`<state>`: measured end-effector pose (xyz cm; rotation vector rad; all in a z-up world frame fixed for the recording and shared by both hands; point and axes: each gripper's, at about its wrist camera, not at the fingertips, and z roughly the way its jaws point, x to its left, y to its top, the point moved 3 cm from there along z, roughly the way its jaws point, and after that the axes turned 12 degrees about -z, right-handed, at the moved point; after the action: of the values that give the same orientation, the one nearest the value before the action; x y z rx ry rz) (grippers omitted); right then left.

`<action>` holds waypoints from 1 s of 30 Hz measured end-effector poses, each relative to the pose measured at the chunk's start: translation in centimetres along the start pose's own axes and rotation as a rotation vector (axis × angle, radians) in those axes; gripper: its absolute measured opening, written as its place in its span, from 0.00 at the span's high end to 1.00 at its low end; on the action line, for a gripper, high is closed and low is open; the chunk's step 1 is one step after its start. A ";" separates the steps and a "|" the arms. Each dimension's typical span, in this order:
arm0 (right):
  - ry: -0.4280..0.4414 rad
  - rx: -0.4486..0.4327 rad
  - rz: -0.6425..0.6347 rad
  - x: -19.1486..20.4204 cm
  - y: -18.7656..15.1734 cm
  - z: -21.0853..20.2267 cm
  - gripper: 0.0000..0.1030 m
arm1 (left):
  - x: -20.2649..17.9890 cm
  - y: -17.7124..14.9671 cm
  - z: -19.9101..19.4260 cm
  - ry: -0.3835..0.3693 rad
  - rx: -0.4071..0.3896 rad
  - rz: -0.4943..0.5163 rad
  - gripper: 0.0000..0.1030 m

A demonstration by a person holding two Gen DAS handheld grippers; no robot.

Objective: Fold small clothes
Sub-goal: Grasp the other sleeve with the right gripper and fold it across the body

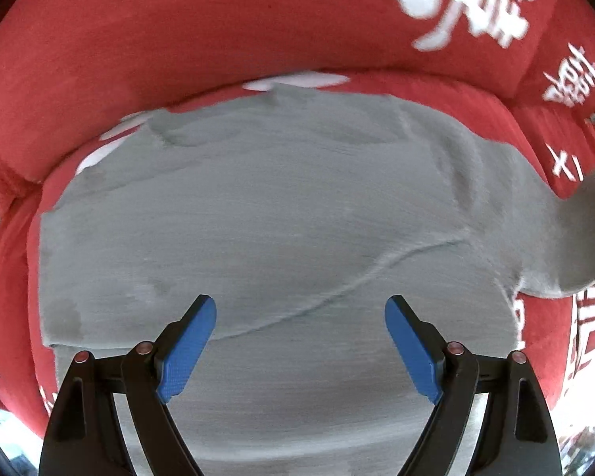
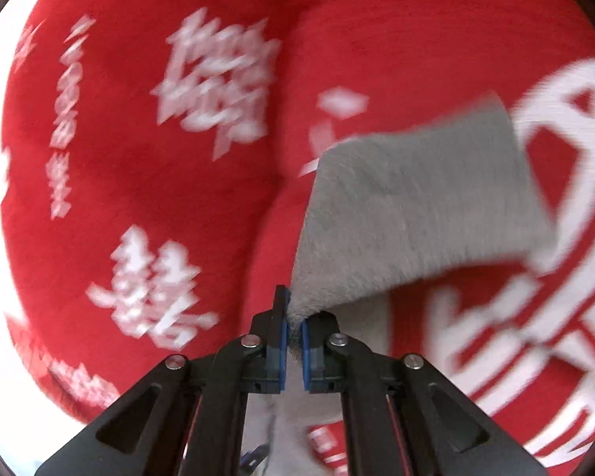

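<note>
Pinching a corner of the grey garment (image 2: pixel 416 198) with the right tool (image 2: pixel 293 333), while the left tool (image 1: pixel 300 341) hangs spread above the cloth.

Right tool: jaws pressed together on a small tuck of grey fabric at lower centre of its frame; the held flap rises toward the upper right over the red cover with white characters (image 2: pixel 139 158). Left tool: blue pads wide apart, gripping nothing, pointing down at the garment's broad body, which lies mostly flat across the frame's middle on that cover. It looks soft, light and limp, likely to sag and crease, so hems and corners seem the best holds. Only the left view shows the whole spread and its diagonal wrinkle; only the right view shows the pinch.
</note>
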<state>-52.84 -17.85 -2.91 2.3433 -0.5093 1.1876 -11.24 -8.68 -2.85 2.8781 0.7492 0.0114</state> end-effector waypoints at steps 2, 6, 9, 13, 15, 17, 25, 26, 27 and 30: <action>0.066 0.034 -0.096 4.3 -0.9 1.5 0.95 | 1.5 0.2 -0.4 0.005 -0.006 -0.030 0.15; 0.169 0.154 -0.338 14.0 -4.4 6.5 0.95 | 5.7 0.4 -1.3 0.015 -0.030 -0.086 0.15; 0.197 0.252 -0.512 19.2 -8.7 10.1 0.95 | 9.1 0.6 -1.7 0.035 -0.050 -0.139 0.15; 0.157 0.432 -0.706 23.5 -17.3 16.5 0.94 | 14.3 0.5 -2.1 0.063 -0.060 -0.227 0.15; 0.108 0.515 -0.790 24.1 -21.7 19.5 0.94 | 16.2 0.3 -1.9 0.074 -0.061 -0.254 0.15; 0.047 0.588 -0.833 23.6 -25.2 21.7 0.94 | 18.1 -0.1 -1.6 0.083 -0.057 -0.282 0.15; -0.140 0.634 -0.736 20.6 -28.5 23.9 0.68 | 23.7 -1.8 -0.9 0.061 -0.038 -0.368 0.15; -0.132 0.592 -0.680 20.4 -27.6 23.6 0.63 | 24.2 -1.9 -0.9 0.053 -0.036 -0.376 0.15; -0.131 0.568 -0.641 20.3 -27.1 23.5 0.64 | 24.6 -1.9 -0.9 0.047 -0.038 -0.384 0.15; -0.140 0.535 -0.580 21.0 -26.2 24.5 0.93 | 25.4 -1.8 -1.8 0.024 -0.061 -0.406 0.15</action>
<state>-11.70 -12.23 -4.54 2.7385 0.4923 0.9539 10.04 5.45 -2.30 2.6196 1.2966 0.0171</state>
